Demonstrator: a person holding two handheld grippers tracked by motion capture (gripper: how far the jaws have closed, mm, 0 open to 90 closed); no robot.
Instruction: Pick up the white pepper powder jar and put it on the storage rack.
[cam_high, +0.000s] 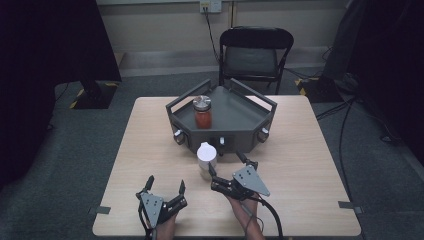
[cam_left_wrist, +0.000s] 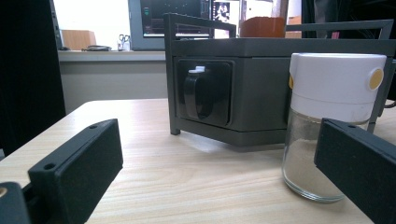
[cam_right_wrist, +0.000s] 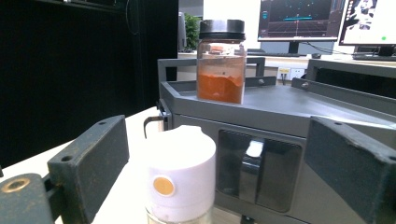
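Observation:
A white-lidded glass jar (cam_high: 206, 160) of pale powder stands on the table just in front of a dark grey tray (cam_high: 240, 117). On the tray's left part stands a jar of orange-red powder (cam_high: 202, 112) with a metal lid. My right gripper (cam_high: 231, 167) is open just behind and to the right of the white-lidded jar (cam_right_wrist: 180, 172), which stands low between its jaws, untouched. The orange jar (cam_right_wrist: 221, 63) rises beyond it on the tray (cam_right_wrist: 280, 107). My left gripper (cam_high: 166, 182) is open near the front edge. Ahead of it, to the right, is the white-lidded jar (cam_left_wrist: 331, 121).
The tray's front wall carries round knobs (cam_left_wrist: 198, 93) and raised handle bars. A black folding chair (cam_high: 255, 52) stands behind the wooden table (cam_high: 310, 165). Cables trail over the floor at right. Bare tabletop lies left and right of the tray.

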